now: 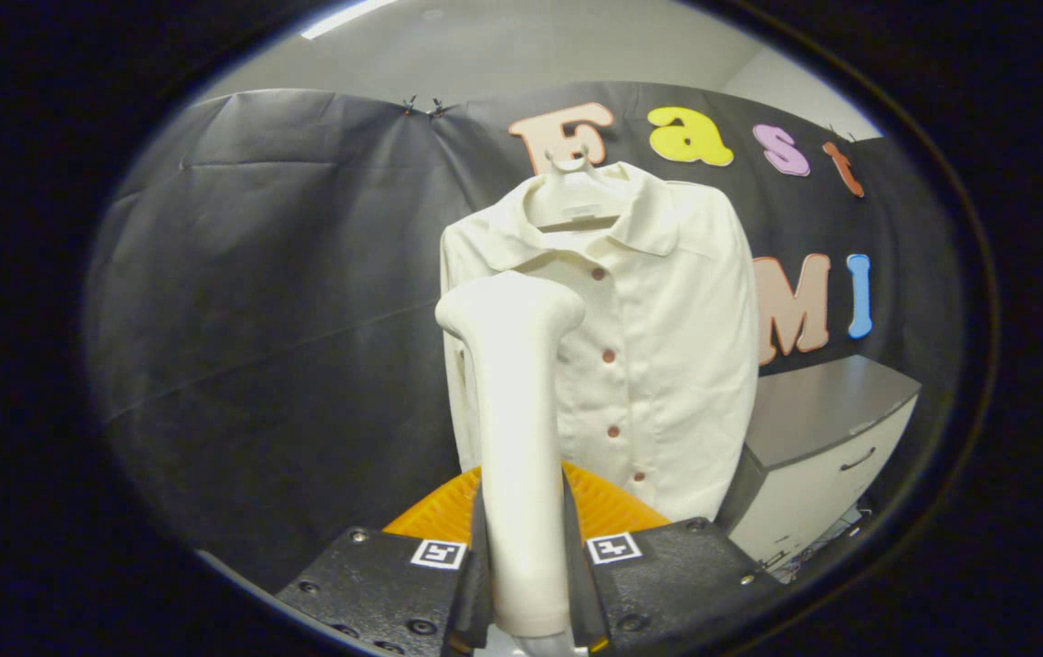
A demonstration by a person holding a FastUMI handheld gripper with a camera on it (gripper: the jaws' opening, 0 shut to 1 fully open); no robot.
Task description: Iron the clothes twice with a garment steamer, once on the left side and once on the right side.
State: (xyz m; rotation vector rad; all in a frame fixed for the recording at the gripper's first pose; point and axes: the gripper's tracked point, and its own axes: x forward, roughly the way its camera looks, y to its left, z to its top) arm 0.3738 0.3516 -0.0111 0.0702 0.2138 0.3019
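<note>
A white garment steamer stands upright between the two fingers of my gripper, which is shut on its handle. Its head points toward the left side of a cream buttoned shirt just beyond it. The shirt hangs on a white hanger against the booth's black cloth wall. The steamer's head overlaps the shirt's left sleeve and chest; whether it touches the fabric I cannot tell. An orange ribbed object shows behind the fingers, under the shirt's hem.
A grey-topped white cabinet with a drawer handle stands to the right of the shirt, close to its hem. The black cloth wall stretches away to the left behind the shirt.
</note>
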